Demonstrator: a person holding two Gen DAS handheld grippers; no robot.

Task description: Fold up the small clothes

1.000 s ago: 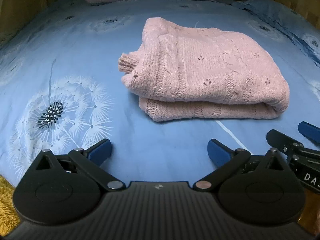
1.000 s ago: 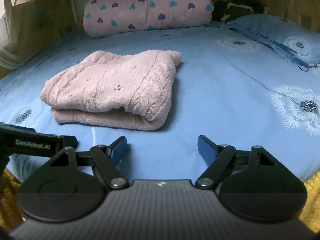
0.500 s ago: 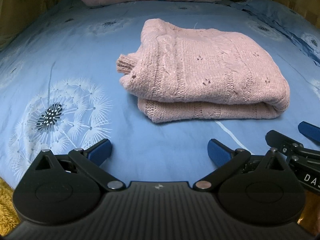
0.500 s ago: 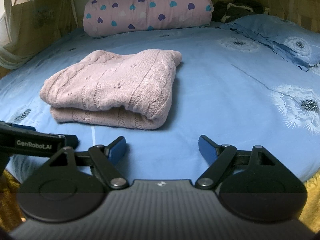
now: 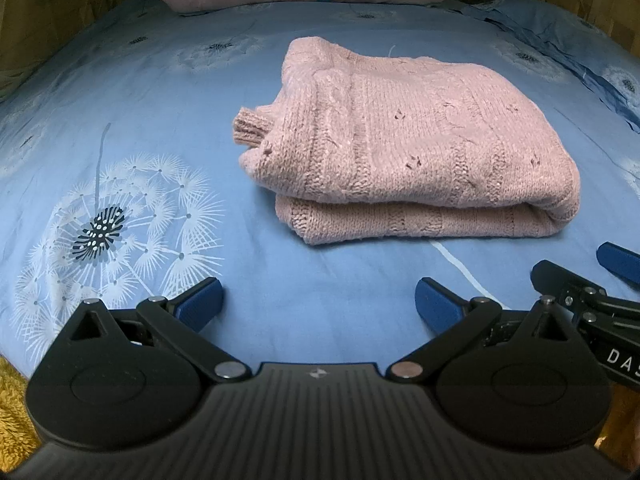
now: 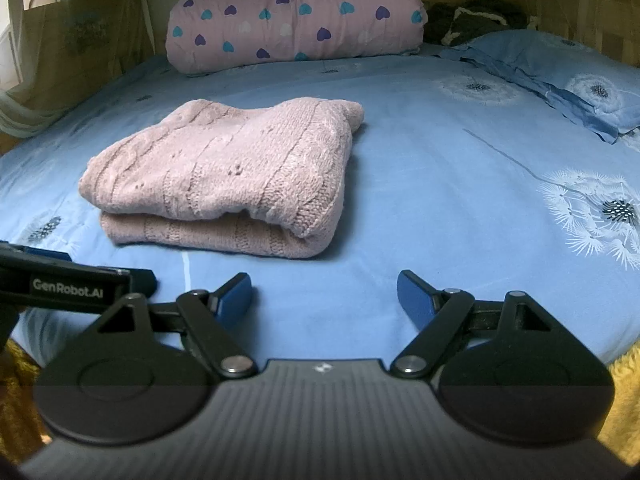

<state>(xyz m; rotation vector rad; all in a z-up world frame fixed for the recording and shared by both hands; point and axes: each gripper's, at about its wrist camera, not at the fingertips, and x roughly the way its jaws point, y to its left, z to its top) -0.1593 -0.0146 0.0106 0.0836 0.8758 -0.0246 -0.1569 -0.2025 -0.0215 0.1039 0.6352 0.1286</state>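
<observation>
A pink knitted sweater (image 5: pixel 404 140) lies folded in a thick stack on the blue bed sheet, its ribbed cuff sticking out at the left. In the right wrist view the same sweater (image 6: pixel 224 176) sits left of centre. My left gripper (image 5: pixel 318 302) stands open near the bed's front edge, short of the sweater, with only sheet between its blue pads. My right gripper (image 6: pixel 324 296) is open too, in front and to the right of the stack, holding nothing. Each gripper shows at the side of the other's view.
The blue sheet (image 6: pixel 440 200) carries dandelion prints. A pink heart-patterned rolled quilt (image 6: pixel 296 16) lies at the head of the bed, with a blue pillow (image 6: pixel 560 68) and a dark bundle (image 6: pixel 476 20) at the back right. Yellow fuzzy fabric (image 6: pixel 624 380) hangs below the bed's front edge.
</observation>
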